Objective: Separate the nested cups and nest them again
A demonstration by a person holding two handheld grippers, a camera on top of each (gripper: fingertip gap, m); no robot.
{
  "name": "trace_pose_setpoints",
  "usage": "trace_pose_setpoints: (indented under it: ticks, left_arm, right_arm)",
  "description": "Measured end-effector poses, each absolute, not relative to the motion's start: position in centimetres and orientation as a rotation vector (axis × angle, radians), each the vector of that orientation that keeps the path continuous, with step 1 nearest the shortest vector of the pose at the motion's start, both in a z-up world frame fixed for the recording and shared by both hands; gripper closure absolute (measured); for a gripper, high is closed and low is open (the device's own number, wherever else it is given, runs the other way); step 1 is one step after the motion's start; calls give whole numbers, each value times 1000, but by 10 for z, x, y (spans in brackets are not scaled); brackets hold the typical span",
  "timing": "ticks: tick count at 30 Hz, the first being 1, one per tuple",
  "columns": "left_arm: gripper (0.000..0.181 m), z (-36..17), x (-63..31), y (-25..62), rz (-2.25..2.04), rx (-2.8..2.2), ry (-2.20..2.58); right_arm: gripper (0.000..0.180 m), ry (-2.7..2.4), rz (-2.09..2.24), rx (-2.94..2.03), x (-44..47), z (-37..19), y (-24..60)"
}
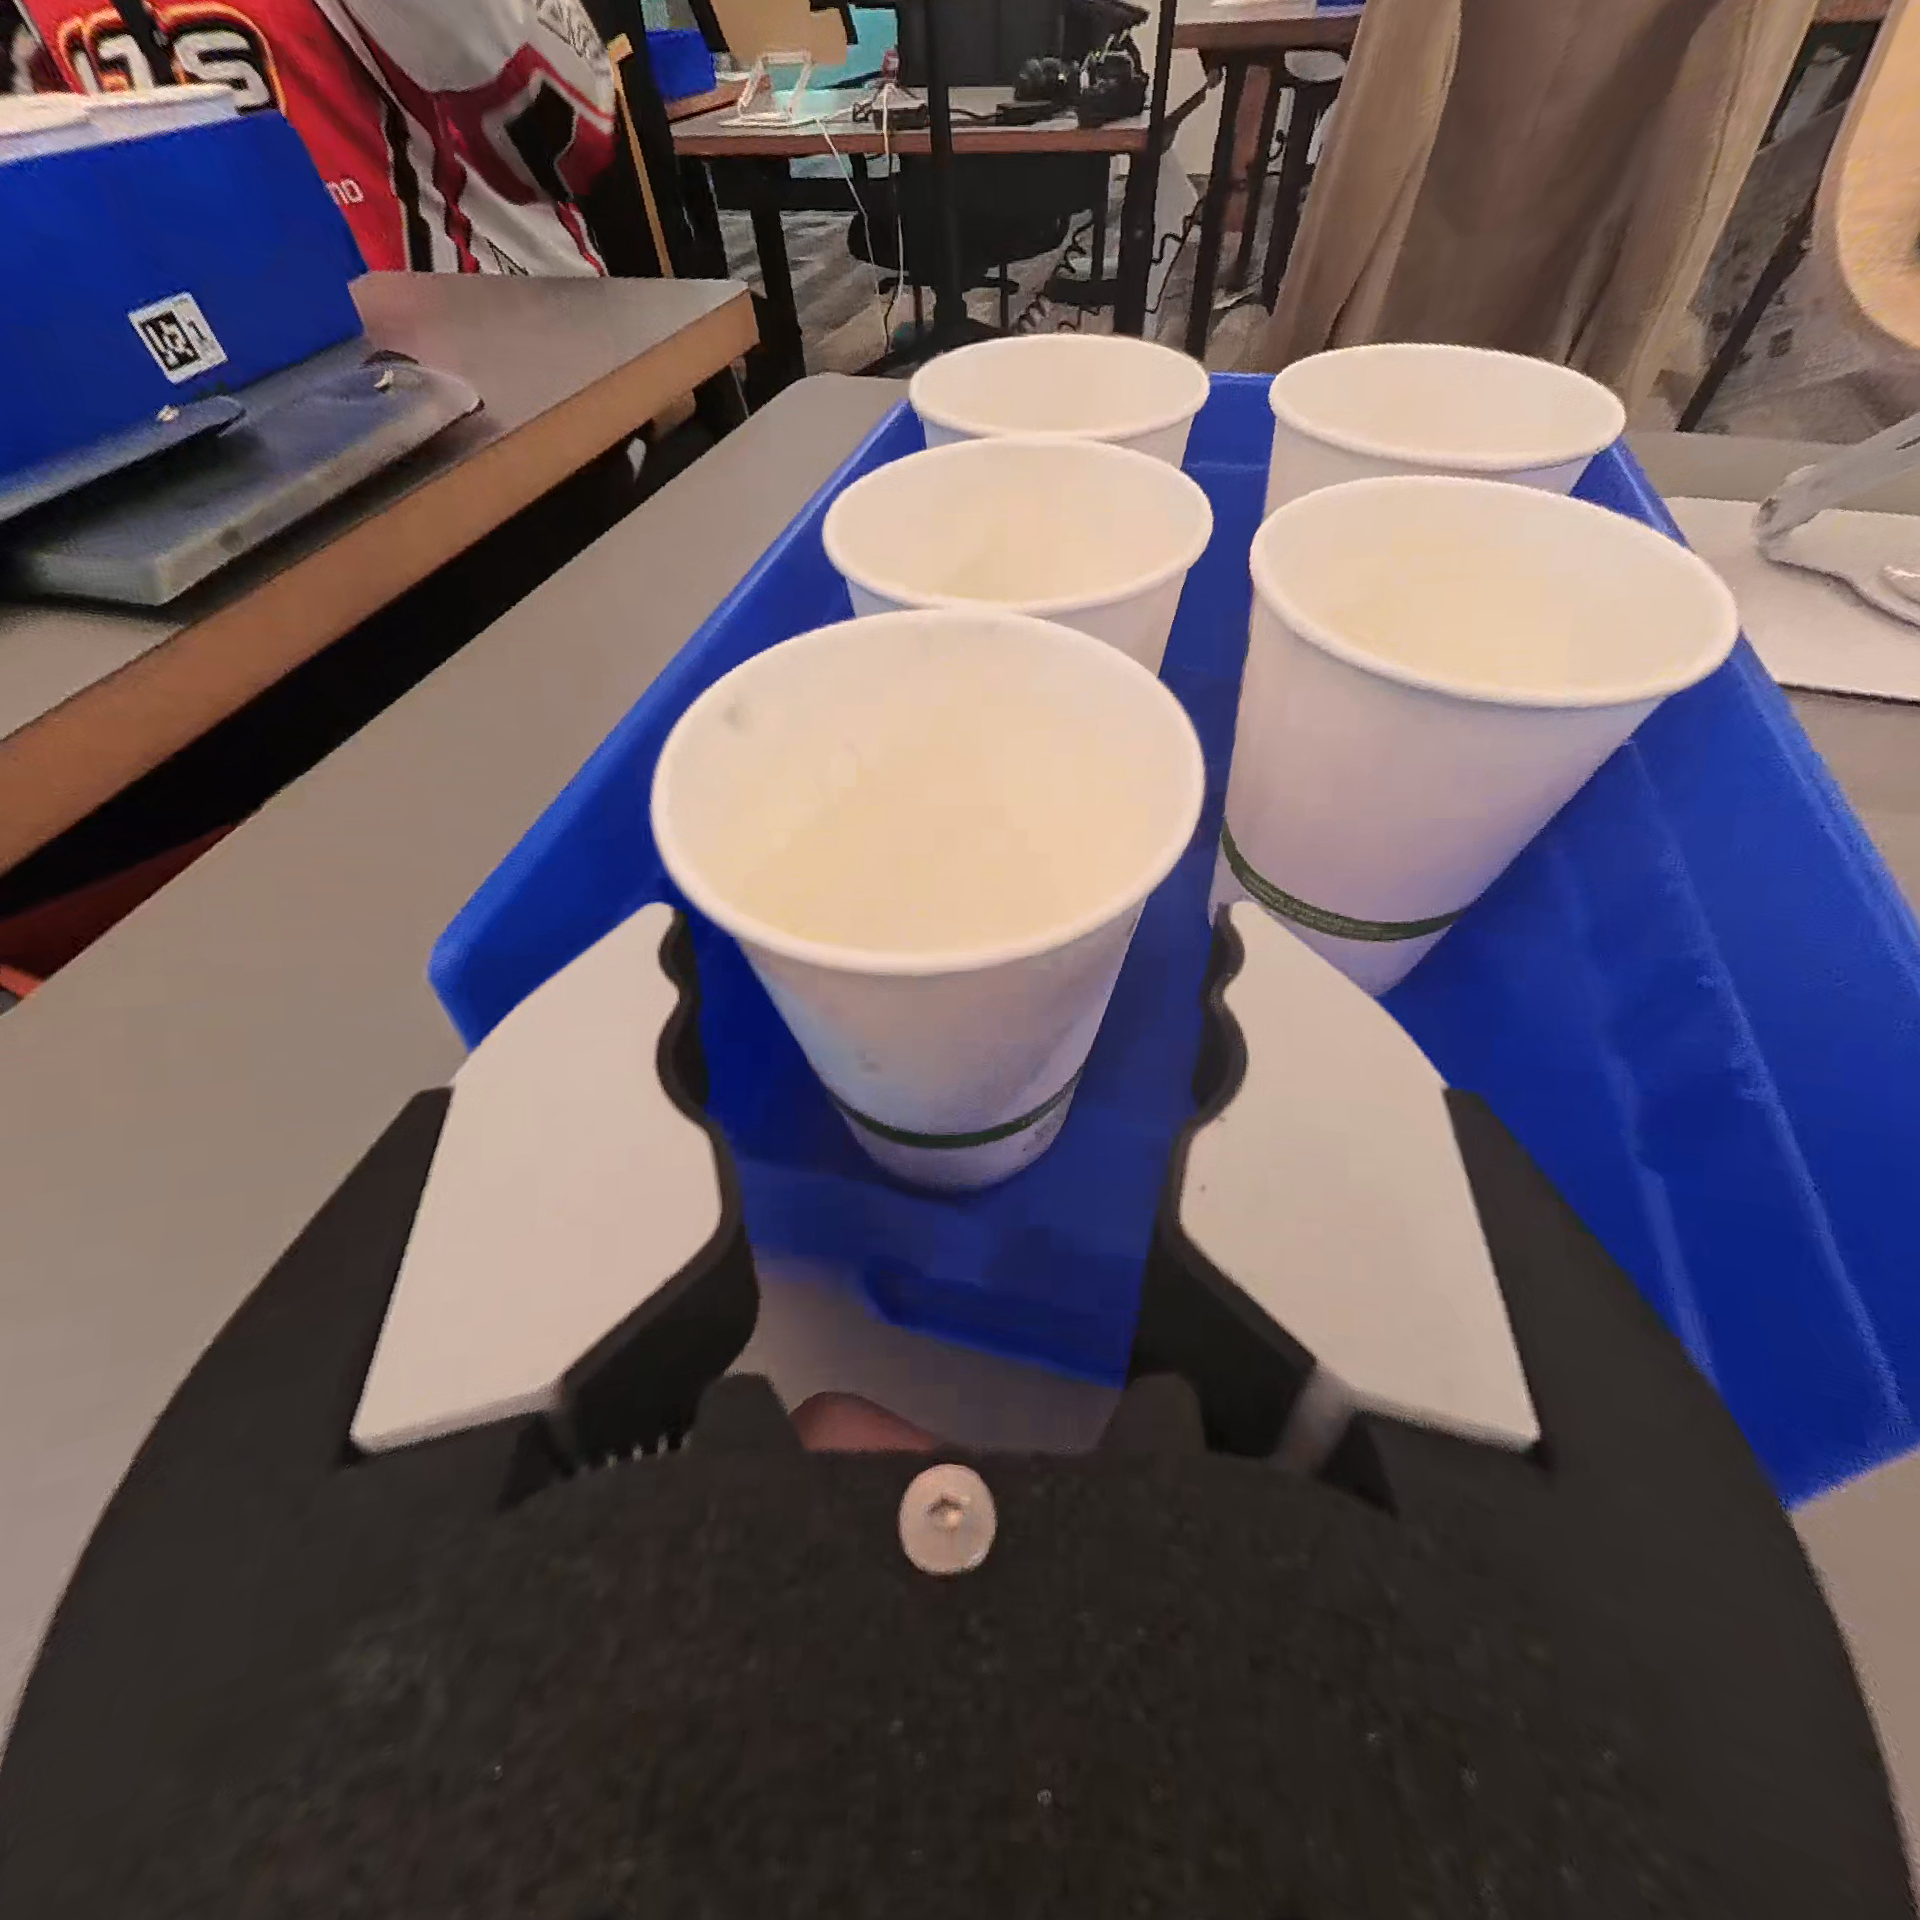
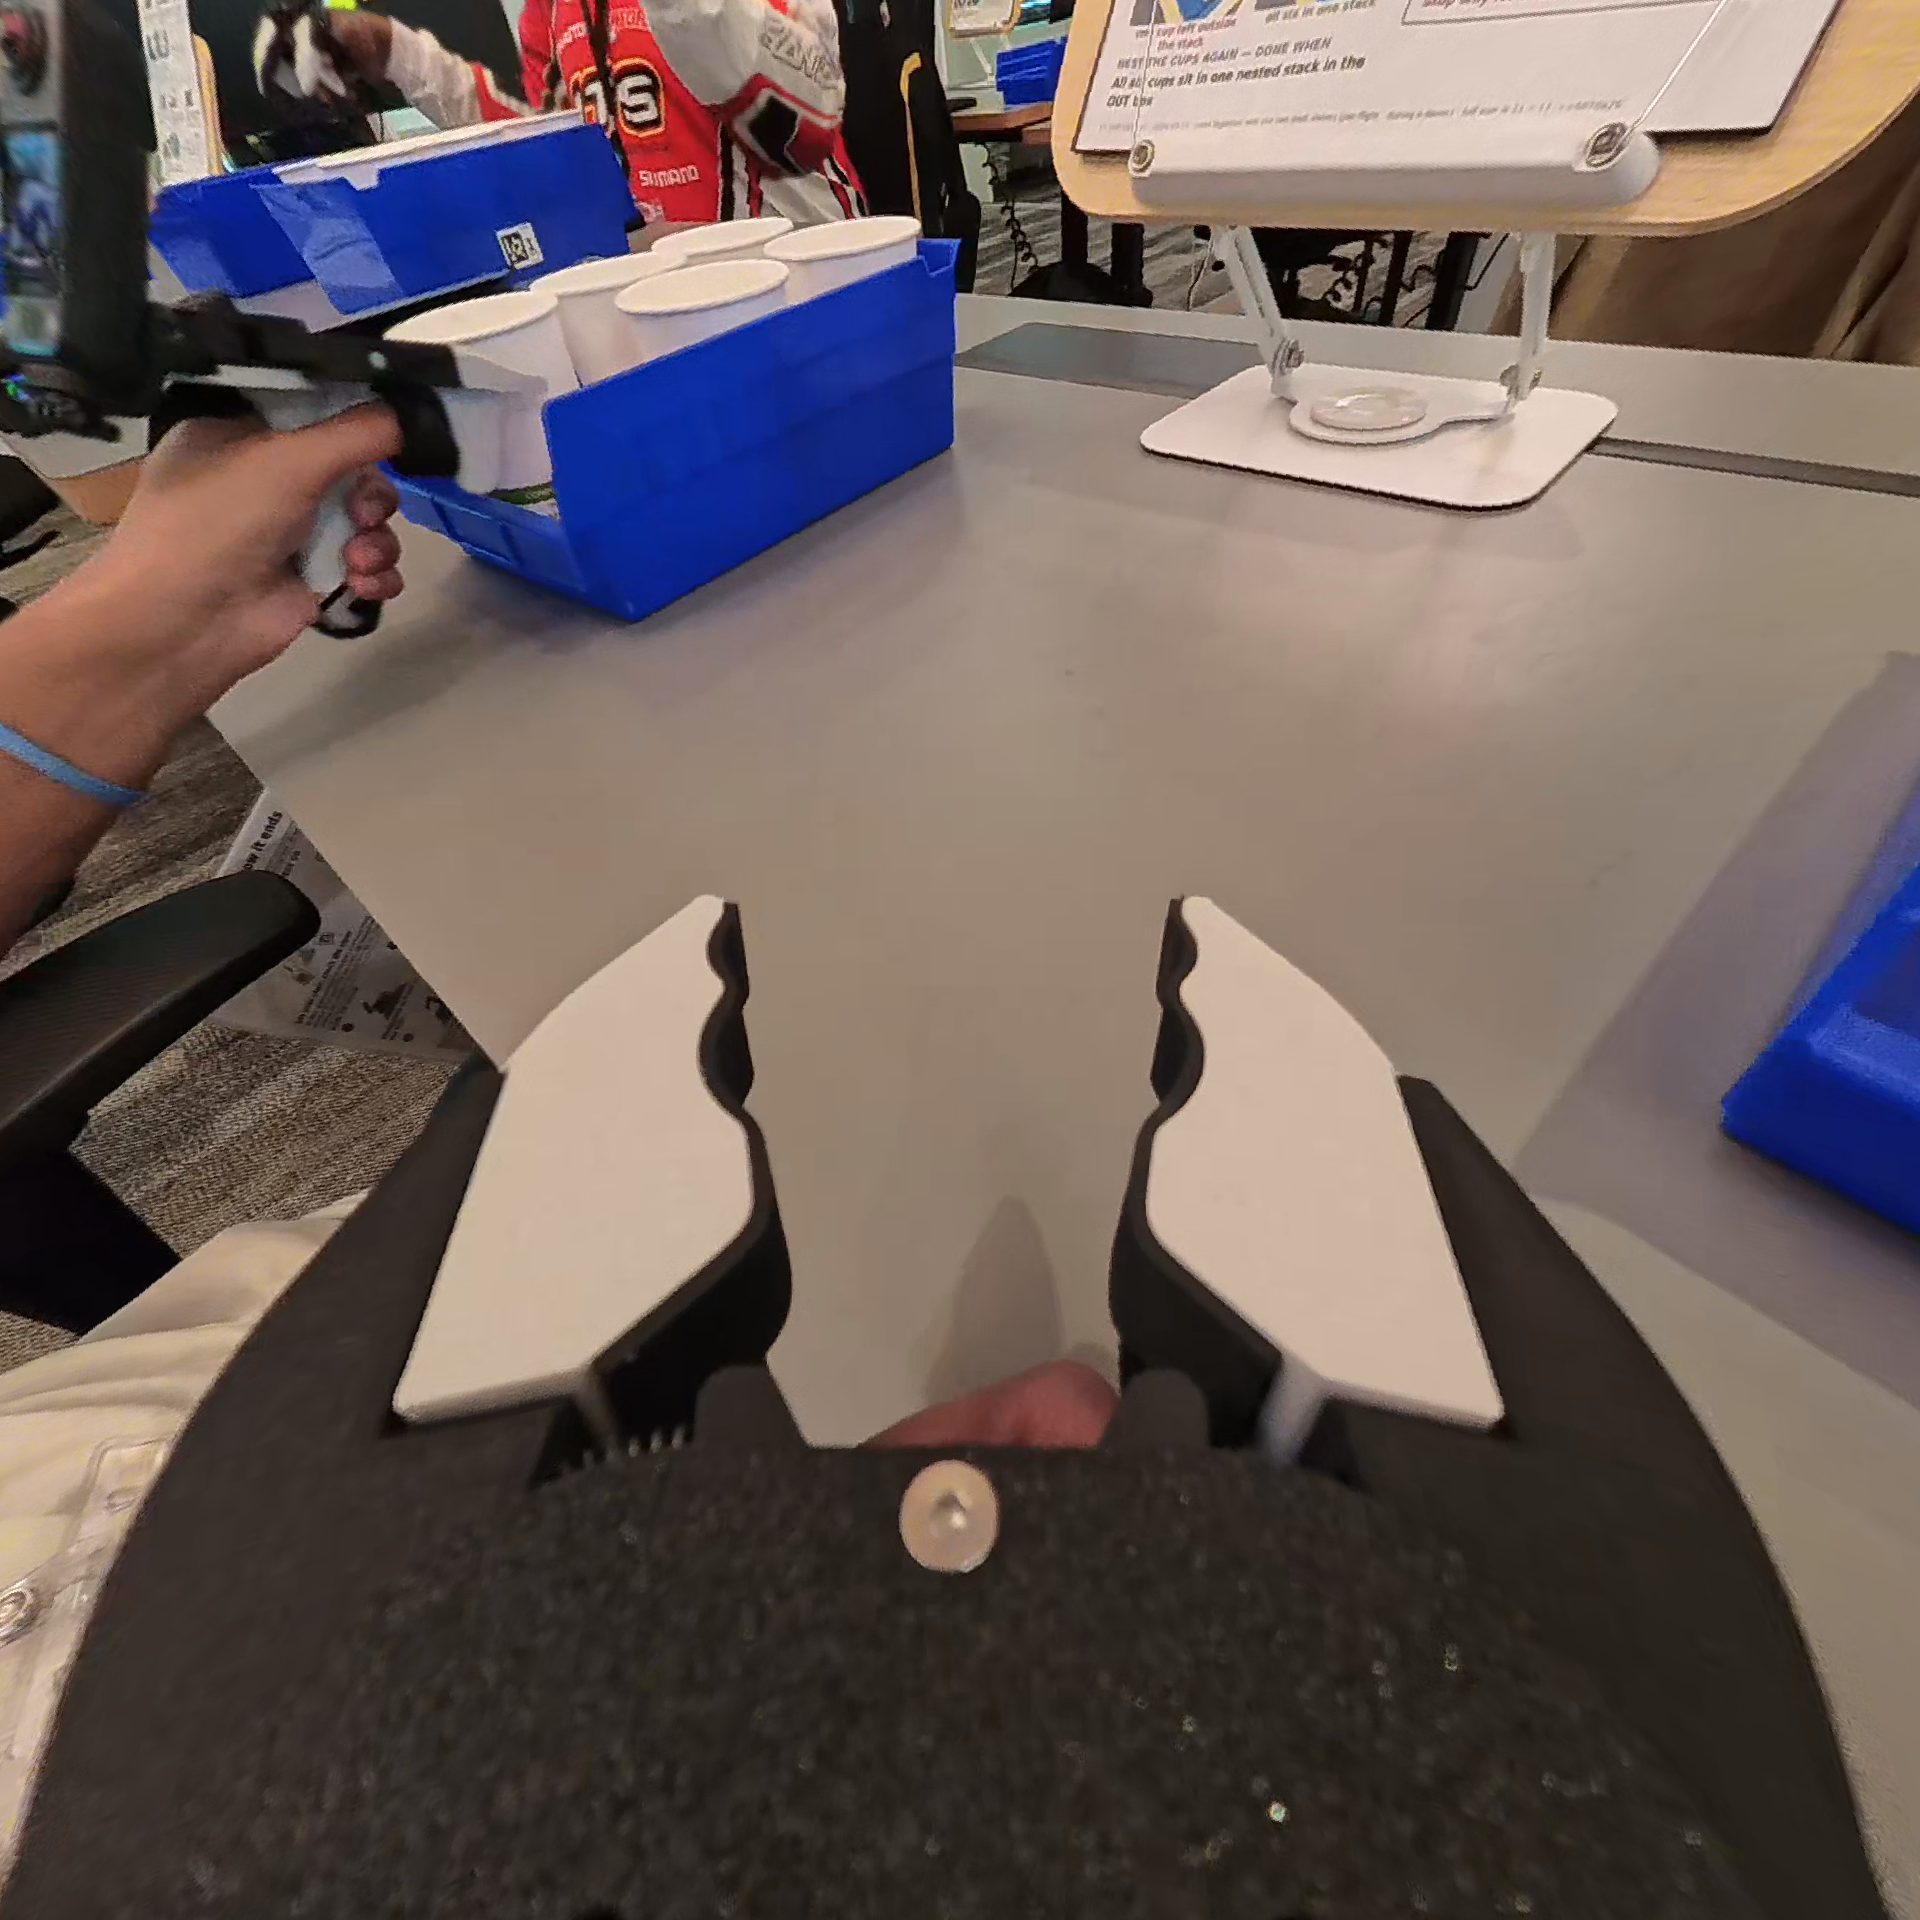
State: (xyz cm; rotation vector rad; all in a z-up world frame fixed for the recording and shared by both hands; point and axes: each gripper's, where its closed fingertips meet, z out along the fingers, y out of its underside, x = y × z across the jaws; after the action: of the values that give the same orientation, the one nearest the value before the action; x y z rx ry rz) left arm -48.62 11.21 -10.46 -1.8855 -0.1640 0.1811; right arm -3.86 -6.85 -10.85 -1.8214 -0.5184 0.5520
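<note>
Several white paper cups stand apart and upright in a blue bin (image 1: 1714,935) on the grey table. The nearest cup (image 1: 925,831) has a green band near its base. My left gripper (image 1: 951,935) is open, with one finger on each side of this cup's lower body and a small gap on both sides. The right wrist view shows the same bin (image 2: 748,436), the cups (image 2: 707,301) and the left gripper (image 2: 457,416) at the nearest cup (image 2: 488,332). My right gripper (image 2: 956,914) is open and empty over the bare table (image 2: 1039,675).
A white document stand (image 2: 1371,426) stands at the back right of the table. A second blue bin (image 2: 1849,1091) lies at the right edge. A neighbouring table holds another blue bin (image 1: 156,260). A chair arm (image 2: 135,966) is at the left, off the table.
</note>
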Motion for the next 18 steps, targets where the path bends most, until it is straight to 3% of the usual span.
trace_pose_setpoints:
  ticks: [13,18]
  left_arm:
    - [90,-109,-498,133,186,-1891,-233]
    - [91,-88,-493,111,80,-1830,-146]
  right_arm:
    - [106,-584,512,-1872,-47,-127,-68]
    - [109,-523,525,-1820,-31,-115,-60]
